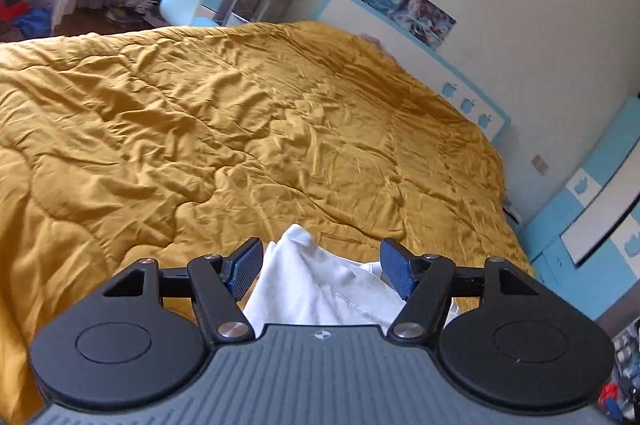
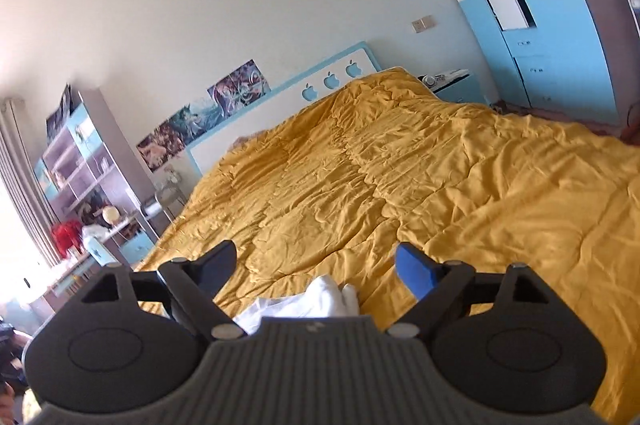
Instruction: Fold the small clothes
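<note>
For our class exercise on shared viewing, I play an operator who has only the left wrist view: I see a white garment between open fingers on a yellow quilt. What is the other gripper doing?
Observer: The right gripper is open too, with nothing pinched; the white garment lies below it on the yellow quilt.
Operator: Is anything beside the bed on the far side?
Observer: Yes, a bedside stand with small items on top stands next to the headboard.
Operator: What is beyond that stand?
Observer: A tall blue and white wardrobe with apple shapes on its doors.
</note>
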Demonstrator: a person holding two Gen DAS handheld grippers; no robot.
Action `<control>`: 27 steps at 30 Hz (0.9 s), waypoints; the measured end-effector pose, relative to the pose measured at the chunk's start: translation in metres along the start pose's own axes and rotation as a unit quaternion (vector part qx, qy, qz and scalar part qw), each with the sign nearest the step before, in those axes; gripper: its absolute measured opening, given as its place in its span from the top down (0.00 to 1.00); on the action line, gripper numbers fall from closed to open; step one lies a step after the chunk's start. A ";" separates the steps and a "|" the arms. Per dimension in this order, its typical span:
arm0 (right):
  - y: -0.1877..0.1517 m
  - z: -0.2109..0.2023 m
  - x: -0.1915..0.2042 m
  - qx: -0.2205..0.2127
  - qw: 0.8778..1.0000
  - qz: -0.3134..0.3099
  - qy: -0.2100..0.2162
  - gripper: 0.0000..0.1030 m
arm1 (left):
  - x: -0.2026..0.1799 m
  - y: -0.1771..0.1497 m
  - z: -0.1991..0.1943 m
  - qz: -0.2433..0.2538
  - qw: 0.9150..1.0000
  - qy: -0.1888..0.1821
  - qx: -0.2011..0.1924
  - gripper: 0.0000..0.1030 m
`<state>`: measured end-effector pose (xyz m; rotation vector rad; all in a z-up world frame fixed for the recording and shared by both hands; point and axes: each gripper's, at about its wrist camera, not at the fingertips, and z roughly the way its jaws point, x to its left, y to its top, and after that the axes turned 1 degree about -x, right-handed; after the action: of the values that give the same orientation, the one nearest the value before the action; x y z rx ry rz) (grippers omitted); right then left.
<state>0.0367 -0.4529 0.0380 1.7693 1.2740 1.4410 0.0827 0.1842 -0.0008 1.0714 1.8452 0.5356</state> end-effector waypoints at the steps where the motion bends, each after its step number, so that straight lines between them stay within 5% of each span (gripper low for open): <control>1: 0.006 0.015 0.003 0.010 1.000 -0.012 -0.011 0.19 | -0.006 0.006 0.020 0.021 0.999 -0.009 0.022 0.26; 4: 0.017 0.071 0.010 0.048 0.998 -0.031 0.003 0.19 | -0.014 0.013 0.080 0.066 0.994 -0.027 0.088 0.30; 7: 0.019 0.133 0.011 0.104 0.994 -0.022 0.021 0.20 | -0.009 0.008 0.134 0.081 0.988 0.010 0.135 0.31; 11: 0.001 0.220 0.021 0.178 0.982 -0.057 0.019 0.20 | 0.007 -0.004 0.172 0.082 0.989 0.036 0.121 0.31; 16: -0.037 0.311 0.037 0.291 0.942 -0.164 -0.037 0.20 | 0.041 -0.001 0.204 0.021 0.986 -0.036 0.158 0.32; 19: -0.055 0.322 0.035 0.299 0.938 -0.173 -0.029 0.24 | 0.051 -0.005 0.214 0.009 0.985 -0.047 0.163 0.37; 20: -0.058 0.319 0.032 0.285 0.944 -0.163 -0.017 0.38 | 0.051 -0.005 0.215 0.003 0.985 -0.048 0.164 0.48; 21: -0.058 0.317 0.031 0.274 0.949 -0.154 -0.010 0.61 | 0.050 -0.004 0.218 0.001 0.986 -0.039 0.163 0.68; 22: -0.059 0.314 0.031 0.260 0.955 -0.145 -0.008 0.71 | 0.049 -0.003 0.219 0.004 0.987 -0.028 0.157 0.85; 24: -0.059 0.308 0.033 0.236 0.960 -0.149 -0.006 0.91 | 0.049 -0.003 0.221 -0.003 0.989 -0.019 0.144 0.90; 27: -0.053 0.296 0.038 0.190 0.968 -0.165 0.005 0.94 | 0.040 -0.002 0.215 0.009 0.994 -0.019 0.111 0.92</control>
<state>0.2973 -0.3492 -0.0774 1.6700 1.8464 1.0704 0.2593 0.2024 -0.1279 1.2372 1.8956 0.3234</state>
